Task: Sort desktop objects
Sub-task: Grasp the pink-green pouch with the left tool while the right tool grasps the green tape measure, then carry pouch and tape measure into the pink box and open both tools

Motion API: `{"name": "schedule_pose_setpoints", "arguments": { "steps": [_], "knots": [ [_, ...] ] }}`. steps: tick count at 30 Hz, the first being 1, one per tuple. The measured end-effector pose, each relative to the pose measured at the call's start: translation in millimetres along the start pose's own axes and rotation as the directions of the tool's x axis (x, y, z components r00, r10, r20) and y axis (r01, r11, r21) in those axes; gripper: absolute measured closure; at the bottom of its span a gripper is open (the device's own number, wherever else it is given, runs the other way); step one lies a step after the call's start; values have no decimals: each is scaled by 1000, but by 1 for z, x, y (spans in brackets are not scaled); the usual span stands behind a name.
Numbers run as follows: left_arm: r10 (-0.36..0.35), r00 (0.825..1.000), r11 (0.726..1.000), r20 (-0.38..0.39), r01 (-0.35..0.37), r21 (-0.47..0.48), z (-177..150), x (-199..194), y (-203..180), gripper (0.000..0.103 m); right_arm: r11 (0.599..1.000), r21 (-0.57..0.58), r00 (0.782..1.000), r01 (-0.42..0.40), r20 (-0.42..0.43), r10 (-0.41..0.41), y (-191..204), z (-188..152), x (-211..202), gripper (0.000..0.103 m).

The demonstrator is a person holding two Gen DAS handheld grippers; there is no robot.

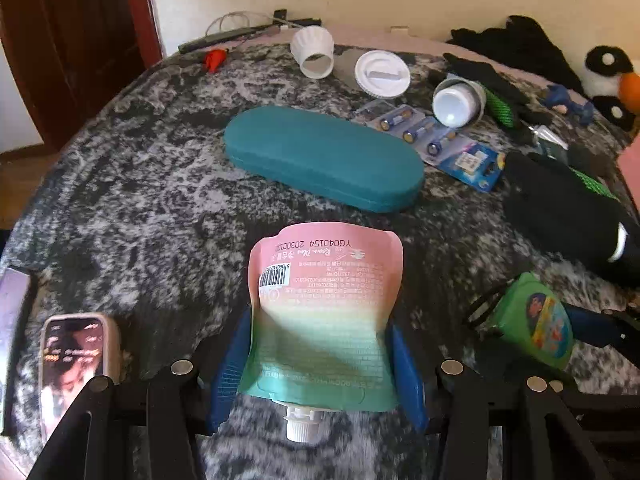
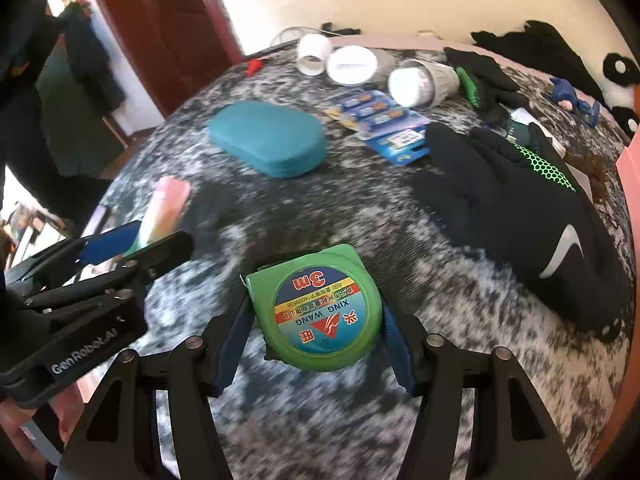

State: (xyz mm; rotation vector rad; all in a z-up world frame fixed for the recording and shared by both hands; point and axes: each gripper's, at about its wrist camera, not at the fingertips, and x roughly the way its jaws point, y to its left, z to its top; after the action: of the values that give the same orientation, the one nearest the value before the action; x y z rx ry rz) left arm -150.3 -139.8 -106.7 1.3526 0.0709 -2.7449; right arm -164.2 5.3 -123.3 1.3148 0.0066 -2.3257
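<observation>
left claw [image 1: 320,364] grips pouch [image 1: 324,312] | right claw [image 2: 316,344] grips tape measure [image 2: 316,308] | mottled grey cloth [image 1: 140,208], likely a bed

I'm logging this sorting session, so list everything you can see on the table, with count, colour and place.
spout pouch: 1, pink-green, in left gripper
tape measure: 1, green, in right gripper
glasses case: 1, teal, centre
battery pack: 1, blue, right of case
white jars: 2, far side, on their sides
white lid: 1, between jars
black glove: 1, right
phone: 1, near left
left gripper: 1, blue pads
right gripper: 1, blue pads
</observation>
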Motion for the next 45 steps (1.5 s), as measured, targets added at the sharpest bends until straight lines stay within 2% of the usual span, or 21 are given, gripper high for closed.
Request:
{"name": "schedule_pose_setpoints", "arguments": {
  "steps": [10,17,24,30,35,38,40,45],
  "knots": [
    [5,998,1000,57,-5,5,-26,-56,2,47,997,-78,997,-5,74,10,25,-15,-53,39],
    [-21,994,1000,104,20,13,-37,-101,-6,47,993,-121,990,0,141,17,37,-32,-100,39],
    [-59,981,998,184,51,43,-44,-152,-31,47,993,-111,975,37,223,-11,23,-59,-161,39],
    [-147,965,988,215,131,87,-55,-186,-75,47,994,-79,954,75,295,-49,3,-83,-215,39],
    [-201,949,973,241,165,162,-65,-210,-134,46,989,-13,921,145,368,-130,-28,-113,-271,39],
    [-272,934,954,233,229,193,-68,-222,-172,46,983,60,898,175,399,-184,-58,-133,-303,39],
    [-306,923,939,234,252,235,-65,-229,-202,46,973,119,875,196,427,-228,-80,-145,-326,39],
    [-407,883,890,233,327,317,-47,-248,-270,46,932,252,795,260,491,-355,-131,-163,-375,39]
  ]
}}
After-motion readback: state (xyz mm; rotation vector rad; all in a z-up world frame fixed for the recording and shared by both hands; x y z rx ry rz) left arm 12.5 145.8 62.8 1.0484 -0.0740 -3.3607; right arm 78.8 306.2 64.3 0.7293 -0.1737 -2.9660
